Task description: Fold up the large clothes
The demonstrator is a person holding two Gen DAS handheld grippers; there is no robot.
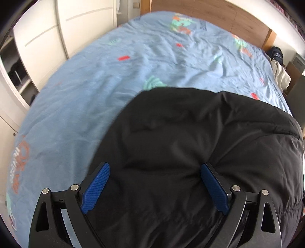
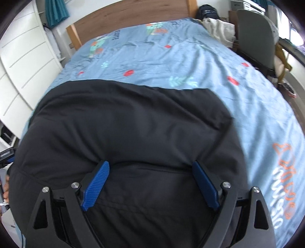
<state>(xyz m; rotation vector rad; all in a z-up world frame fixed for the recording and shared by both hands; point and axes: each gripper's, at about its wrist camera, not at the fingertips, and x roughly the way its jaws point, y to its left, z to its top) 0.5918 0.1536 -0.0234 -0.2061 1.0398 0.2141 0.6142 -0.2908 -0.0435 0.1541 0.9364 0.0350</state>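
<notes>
Both tongs are standing wide open, gripping nothing. Between and just beyond the left tongs (image 1: pixel 155 187) and the right tongs (image 2: pixel 151 186), a black padded garment (image 1: pixel 190 133) is lying spread on the bed's blue printed sheet (image 1: pixel 95 85). Past the garment, bare sheet is stretching ahead to a wooden headboard (image 2: pixel 133 17). White wardrobe doors (image 1: pixel 42 38) are standing left of the left tongs; a grey chair (image 2: pixel 255 36) and piled clothes (image 2: pixel 219 28) are sitting far right of the right tongs
</notes>
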